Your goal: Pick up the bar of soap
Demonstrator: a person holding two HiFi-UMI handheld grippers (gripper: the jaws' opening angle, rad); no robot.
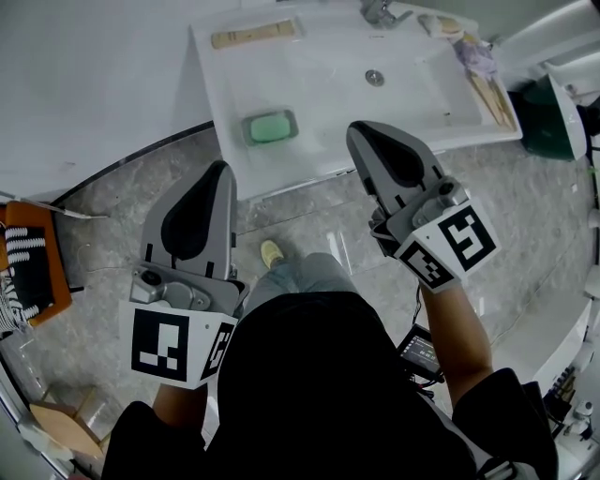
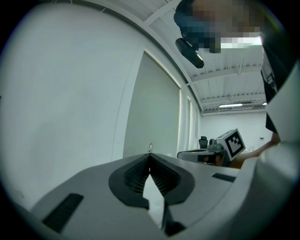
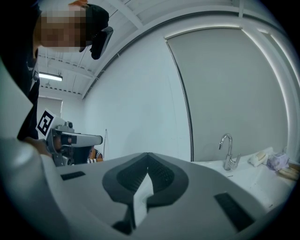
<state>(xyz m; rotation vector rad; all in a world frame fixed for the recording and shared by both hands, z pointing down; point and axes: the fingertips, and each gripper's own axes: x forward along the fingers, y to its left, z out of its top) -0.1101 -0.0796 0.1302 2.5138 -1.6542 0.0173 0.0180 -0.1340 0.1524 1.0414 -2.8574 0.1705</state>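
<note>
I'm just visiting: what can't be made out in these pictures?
The bar of soap: seen only in the head view; in both gripper views the left claw and right claw block it.
The tap: cut by the head view's top edge.
Items on the sink's right corner: too small to name.

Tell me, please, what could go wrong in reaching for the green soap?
Both jaws are shut: the left gripper and right gripper would likely shove the bar of soap rather than grasp it unless opened first. It sits in a dish near the sink's front rim; a push could slide both off.
</note>
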